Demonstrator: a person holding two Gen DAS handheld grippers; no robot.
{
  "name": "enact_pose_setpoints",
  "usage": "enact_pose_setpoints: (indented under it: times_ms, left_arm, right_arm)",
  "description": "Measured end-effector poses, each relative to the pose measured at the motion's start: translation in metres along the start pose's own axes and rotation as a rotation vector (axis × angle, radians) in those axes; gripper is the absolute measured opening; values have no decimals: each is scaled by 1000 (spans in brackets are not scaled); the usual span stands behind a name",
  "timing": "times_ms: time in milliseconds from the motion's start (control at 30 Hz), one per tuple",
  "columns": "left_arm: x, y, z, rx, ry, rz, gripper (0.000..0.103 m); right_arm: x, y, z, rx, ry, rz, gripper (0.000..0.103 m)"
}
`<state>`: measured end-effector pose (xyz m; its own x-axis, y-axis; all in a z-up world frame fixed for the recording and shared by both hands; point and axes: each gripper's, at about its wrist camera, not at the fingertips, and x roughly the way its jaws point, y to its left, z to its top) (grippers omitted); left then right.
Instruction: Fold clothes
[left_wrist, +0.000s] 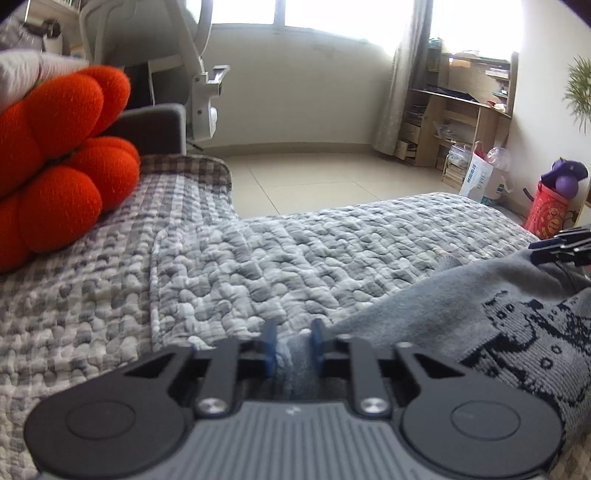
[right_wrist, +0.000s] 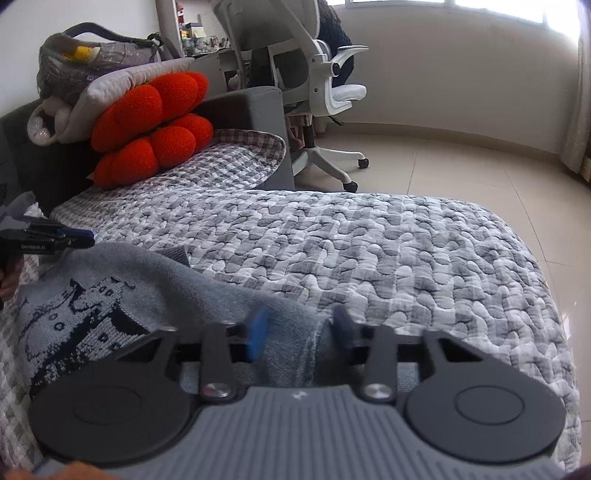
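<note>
A grey knitted sweater (left_wrist: 517, 332) with a dark navy pattern lies on the quilted grey-white sofa cover (left_wrist: 295, 258). My left gripper (left_wrist: 293, 343) is shut on a bunched edge of the sweater between its blue pads. In the right wrist view the sweater (right_wrist: 110, 295) spreads to the left, and my right gripper (right_wrist: 299, 332) has its blue fingers on either side of a fold of the sweater, gripping it. Each gripper shows at the edge of the other's view: the right one (left_wrist: 561, 247), the left one (right_wrist: 55, 238).
An orange lobed cushion (left_wrist: 55, 166) sits at the sofa's left end, with a grey cushion and a bag (right_wrist: 92, 59) stacked on it. A white office chair (right_wrist: 317, 74) stands on the tiled floor beyond. A wooden shelf (left_wrist: 461, 110) and a red bag (left_wrist: 550, 214) stand by the wall.
</note>
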<state>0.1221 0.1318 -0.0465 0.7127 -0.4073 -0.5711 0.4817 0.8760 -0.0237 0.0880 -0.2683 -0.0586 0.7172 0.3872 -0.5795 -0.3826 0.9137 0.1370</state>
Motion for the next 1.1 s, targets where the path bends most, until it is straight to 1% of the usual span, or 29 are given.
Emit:
enact_pose_setpoints:
  times_ms: [33, 200, 400, 600, 733, 833, 1033, 1100]
  left_arm:
    - [-3, -2, 0, 7, -9, -2, 0]
    - [-27, -10, -1, 28, -48, -5, 0]
    - [-60, -11, -6, 0, -74, -9, 0]
    - [-99, -25, -23, 11, -103, -28, 0]
    - [-116, -32, -42, 13, -94, -41, 0]
    - [-123, -34, -58, -1, -78, -46, 0]
    - [-123, -30, -80, -40, -21, -57, 0]
    - [-121, -32, -84, -35, 0, -60, 0]
  right_arm:
    - [-1, 3, -1, -7, 1, 2, 4]
    - [-18, 20, -4, -54, -27, -15, 3]
    - [-57, 37, -3, -72, -73, -4, 3]
    - [-91, 58, -17, -94, -82, 23, 2]
    - [-102, 64, -34, -81, -70, 33, 2]
    - [-103, 66, -46, -66, -45, 33, 2]
    - [-97, 67, -65, -39, 16, 32, 1]
    - [-93, 68, -68, -36, 44, 29, 1]
